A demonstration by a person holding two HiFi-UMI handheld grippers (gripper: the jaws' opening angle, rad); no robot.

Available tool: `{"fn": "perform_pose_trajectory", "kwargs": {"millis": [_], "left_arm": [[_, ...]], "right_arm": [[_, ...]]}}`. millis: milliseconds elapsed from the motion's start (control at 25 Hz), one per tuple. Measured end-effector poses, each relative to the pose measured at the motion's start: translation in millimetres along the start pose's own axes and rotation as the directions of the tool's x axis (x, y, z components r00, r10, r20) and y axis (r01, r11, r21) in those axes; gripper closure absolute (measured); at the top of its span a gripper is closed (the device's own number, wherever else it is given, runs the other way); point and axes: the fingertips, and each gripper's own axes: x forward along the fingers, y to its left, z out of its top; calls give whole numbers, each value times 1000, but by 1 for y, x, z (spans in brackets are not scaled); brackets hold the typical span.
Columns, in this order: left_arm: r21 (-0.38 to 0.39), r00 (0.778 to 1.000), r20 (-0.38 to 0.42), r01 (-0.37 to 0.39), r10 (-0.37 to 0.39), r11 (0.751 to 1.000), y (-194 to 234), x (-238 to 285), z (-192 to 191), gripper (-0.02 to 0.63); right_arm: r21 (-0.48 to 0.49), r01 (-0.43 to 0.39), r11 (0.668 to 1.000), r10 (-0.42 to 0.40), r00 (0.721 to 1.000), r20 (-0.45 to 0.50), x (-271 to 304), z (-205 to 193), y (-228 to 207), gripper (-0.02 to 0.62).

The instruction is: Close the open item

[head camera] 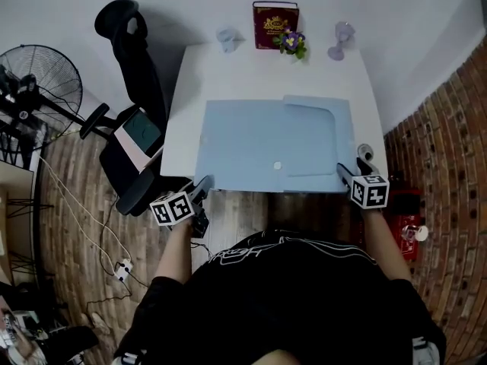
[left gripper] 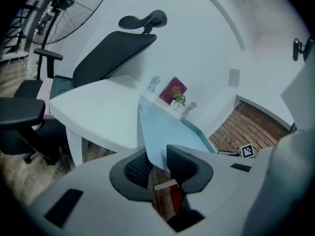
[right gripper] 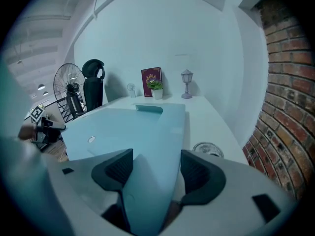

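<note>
Blue folder (head camera: 251,139) lies spread open and flat on the white table (head camera: 228,71), reaching the table's near edge. Toward the table's near-left corner, the left gripper (head camera: 205,182), forearm stretched forward, pinches the folder's corner between its 2 jaws. At the table's near-right side, the right gripper (head camera: 344,172) angles down, jaws wide apart around the folder's edge without pressing it.

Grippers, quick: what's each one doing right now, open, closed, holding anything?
Left gripper: closed on a corner of the blue folder.
Right gripper: open; the folder's other near corner sits between its jaws, not gripped.
</note>
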Motion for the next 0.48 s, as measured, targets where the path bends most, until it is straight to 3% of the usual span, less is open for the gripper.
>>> {"fn": "perform_pose_trajectory", "kwargs": {"millis": [200,480], "left_arm": [[62,1000,31,0,-2,998,-19,-8,14,505],[77,991,130,26,-35,997,-69,-24,43,523]], "right_arm": [[20,-3,1000,3,1000,15,0,0,0,295],[74,-43,996,42,999,14,1,2,1,295]]}}
